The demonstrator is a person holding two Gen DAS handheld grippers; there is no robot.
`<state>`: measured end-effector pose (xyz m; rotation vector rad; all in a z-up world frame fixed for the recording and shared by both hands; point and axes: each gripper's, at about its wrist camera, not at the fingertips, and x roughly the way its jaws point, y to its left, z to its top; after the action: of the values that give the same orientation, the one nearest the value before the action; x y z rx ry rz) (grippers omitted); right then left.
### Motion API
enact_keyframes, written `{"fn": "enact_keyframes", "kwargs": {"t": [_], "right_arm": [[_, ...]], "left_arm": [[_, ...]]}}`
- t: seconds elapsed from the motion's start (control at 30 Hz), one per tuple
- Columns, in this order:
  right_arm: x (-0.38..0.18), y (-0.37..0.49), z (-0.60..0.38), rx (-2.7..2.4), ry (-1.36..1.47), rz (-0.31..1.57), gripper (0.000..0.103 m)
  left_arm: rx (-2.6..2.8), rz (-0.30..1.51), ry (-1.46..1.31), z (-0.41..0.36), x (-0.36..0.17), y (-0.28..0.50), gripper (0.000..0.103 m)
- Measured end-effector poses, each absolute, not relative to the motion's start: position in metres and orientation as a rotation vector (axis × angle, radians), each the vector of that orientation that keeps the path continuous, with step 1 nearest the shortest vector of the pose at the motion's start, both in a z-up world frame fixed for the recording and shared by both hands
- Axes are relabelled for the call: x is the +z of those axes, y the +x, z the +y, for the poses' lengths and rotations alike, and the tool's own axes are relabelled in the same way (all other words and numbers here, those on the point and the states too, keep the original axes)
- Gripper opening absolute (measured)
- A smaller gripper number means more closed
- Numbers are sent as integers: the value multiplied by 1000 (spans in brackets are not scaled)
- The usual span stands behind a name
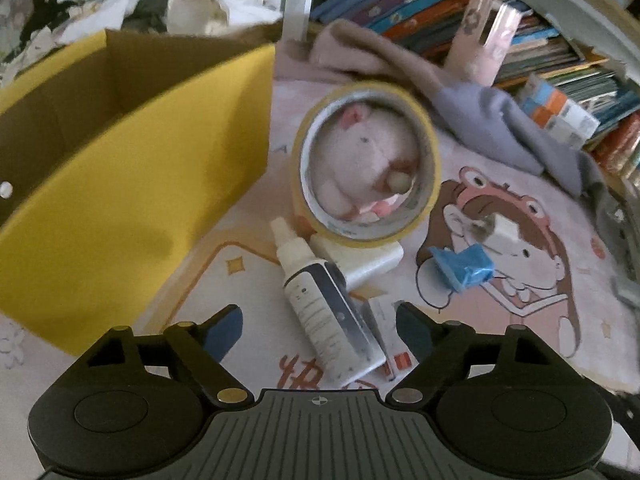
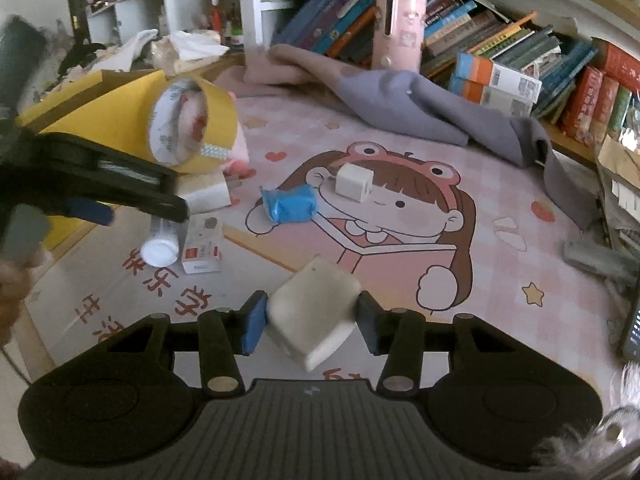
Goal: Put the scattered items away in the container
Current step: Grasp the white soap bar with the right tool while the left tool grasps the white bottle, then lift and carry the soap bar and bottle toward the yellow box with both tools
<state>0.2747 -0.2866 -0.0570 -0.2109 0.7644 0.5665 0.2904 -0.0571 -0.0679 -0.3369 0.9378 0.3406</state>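
The yellow cardboard box stands open at the left. My left gripper is open, its fingers on either side of a white bottle that lies on the mat; the pads do not touch it. Behind the bottle a yellow tape roll leans on a pink plush toy. My right gripper is shut on a white block, held above the mat. A blue packet and a white cube plug lie farther off.
A small red-and-white carton lies beside the bottle, and a white charger under the tape roll. A grey and beige cloth is heaped at the back before rows of books. A pink case stands upright there.
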Motion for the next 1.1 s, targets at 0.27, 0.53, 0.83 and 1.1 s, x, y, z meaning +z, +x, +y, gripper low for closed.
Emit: {"fn": "enact_keyframes", "kwargs": {"t": [0.27, 0.53, 0.83, 1.1], "right_arm": [[-58, 279, -296, 541, -194, 771, 46], [-67, 283, -298, 530, -176, 821, 46], [-66, 280, -296, 531, -156, 829, 46], [-50, 269, -288, 581, -153, 793, 46]], "left_arm": [[337, 948, -326, -54, -71, 284, 37], [312, 946, -249, -60, -81, 292, 37], [300, 889, -420, -42, -74, 261, 31], [241, 880, -547, -40, -54, 225, 31]]}}
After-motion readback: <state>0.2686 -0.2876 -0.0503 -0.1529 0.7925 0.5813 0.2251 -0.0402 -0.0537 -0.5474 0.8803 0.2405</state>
